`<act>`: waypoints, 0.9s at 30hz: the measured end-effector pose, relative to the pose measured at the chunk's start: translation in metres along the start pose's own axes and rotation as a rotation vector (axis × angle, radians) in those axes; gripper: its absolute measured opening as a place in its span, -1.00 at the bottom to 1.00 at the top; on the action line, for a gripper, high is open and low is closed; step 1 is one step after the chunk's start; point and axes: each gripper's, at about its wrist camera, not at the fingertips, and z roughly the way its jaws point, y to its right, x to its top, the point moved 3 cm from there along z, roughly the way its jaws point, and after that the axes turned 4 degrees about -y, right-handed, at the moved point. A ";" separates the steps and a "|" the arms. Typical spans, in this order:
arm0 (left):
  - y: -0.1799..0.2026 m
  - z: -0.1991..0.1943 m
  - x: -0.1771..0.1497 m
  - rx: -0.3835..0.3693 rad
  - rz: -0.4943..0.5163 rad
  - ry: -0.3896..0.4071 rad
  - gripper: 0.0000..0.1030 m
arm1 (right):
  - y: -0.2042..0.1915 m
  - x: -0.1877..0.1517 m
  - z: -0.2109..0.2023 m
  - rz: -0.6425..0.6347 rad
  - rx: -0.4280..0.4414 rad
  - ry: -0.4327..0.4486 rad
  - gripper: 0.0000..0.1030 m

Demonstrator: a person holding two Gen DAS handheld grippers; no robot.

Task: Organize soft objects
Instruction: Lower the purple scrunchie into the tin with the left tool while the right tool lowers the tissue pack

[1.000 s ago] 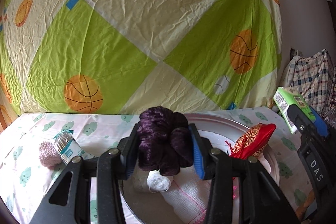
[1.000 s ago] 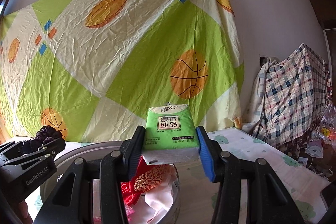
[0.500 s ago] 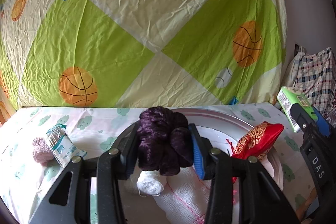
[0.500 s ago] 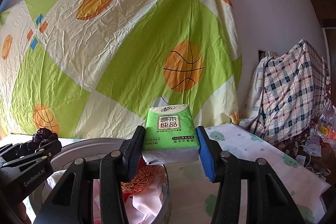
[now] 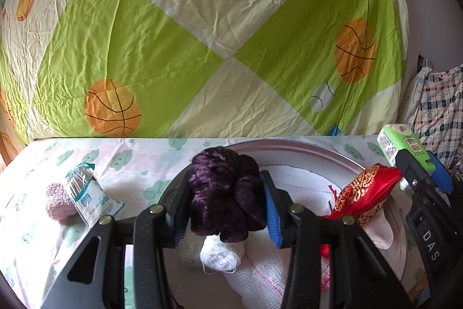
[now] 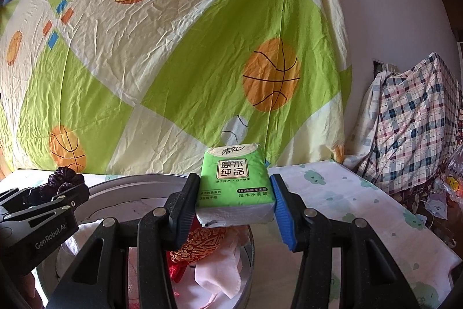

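My left gripper (image 5: pixel 224 204) is shut on a dark purple scrunchie (image 5: pixel 225 193), held above the left part of a round metal tray (image 5: pixel 303 155). The tray holds a red and gold pouch (image 5: pixel 364 193), a white yarn ball (image 5: pixel 218 255) and white gauze (image 5: pixel 260 274). My right gripper (image 6: pixel 234 204) is shut on a green tissue pack (image 6: pixel 235 184), held above the tray's right rim (image 6: pixel 250 245). The right gripper with the pack also shows in the left wrist view (image 5: pixel 405 152). The left gripper shows in the right wrist view (image 6: pixel 43 204).
A pink fuzzy ball (image 5: pixel 58 199) and a packet of cotton swabs (image 5: pixel 86 196) lie on the cloud-print tablecloth (image 5: pixel 130 164) left of the tray. A basketball-print sheet (image 5: pixel 202 34) hangs behind. A plaid-covered pile (image 6: pixel 411 120) stands at the right.
Both grippers have tilted or moved lower over the tray, so the table and tray sit higher in view. Both keep their hold on the scrunchie and the tissue pack.
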 end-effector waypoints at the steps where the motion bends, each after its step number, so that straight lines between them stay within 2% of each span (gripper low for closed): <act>1: -0.001 0.000 0.000 -0.001 0.001 -0.001 -0.15 | -0.002 0.000 0.003 0.001 0.006 -0.008 0.01; 10: -0.007 0.008 0.000 0.022 -0.002 -0.040 -0.15 | -0.023 0.001 0.026 -0.029 0.045 -0.075 0.01; 13: -0.007 0.011 -0.001 0.033 0.008 -0.053 -0.15 | -0.024 -0.001 0.031 -0.028 0.084 -0.111 0.01; 22: -0.008 0.014 -0.003 0.053 0.016 -0.063 -0.16 | -0.016 0.005 0.016 0.061 0.165 -0.097 0.01; 27: -0.007 0.017 -0.005 0.063 0.031 -0.076 -0.16 | -0.026 -0.002 0.023 0.030 0.164 -0.148 0.01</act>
